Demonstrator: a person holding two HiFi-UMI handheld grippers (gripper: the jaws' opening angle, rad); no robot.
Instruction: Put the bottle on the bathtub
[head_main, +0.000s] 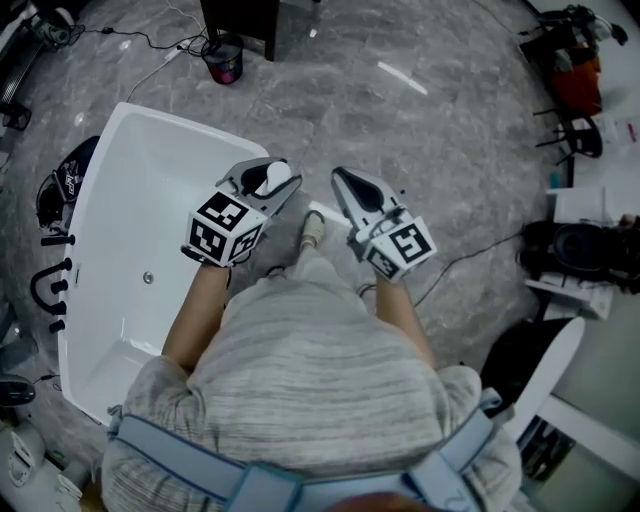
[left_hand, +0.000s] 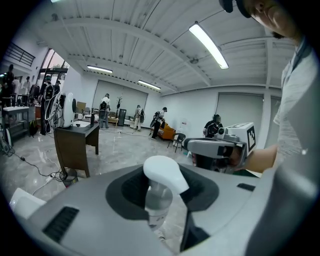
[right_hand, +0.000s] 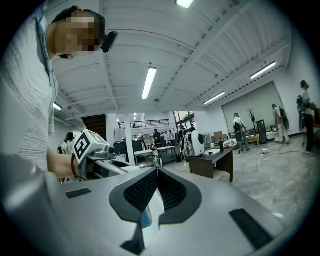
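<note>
Head view from above: a person in a grey striped top (head_main: 320, 380) is standing at the corner of a white bathtub (head_main: 118, 200) and is holding a gripper in each hand over a grey marbled floor (head_main: 420, 110). The left gripper (head_main: 266, 182) is pinching a clear bottle (left_hand: 158, 197) with a white pump cap (left_hand: 164, 172). Its jaws are pressing on the bottle's neck and body from both sides, and the bottle is hanging upright between them with floor showing beneath it. In the head view the bottle is lying over the bathtub's rim on the side nearest the right gripper, held in the air and not resting on the bathtub. The right gripper (head_main: 349, 186) is sitting just beside the left one, near but apart from it. Its jaws are pressed together with nothing between them, and their ribbed pads are meeting along one line. Each gripper is appearing in the other's view, with the marker cube facing the camera. Background: a dark desk (left_hand: 75, 140) is standing on the floor, and several people are standing far off in the hall.
</note>
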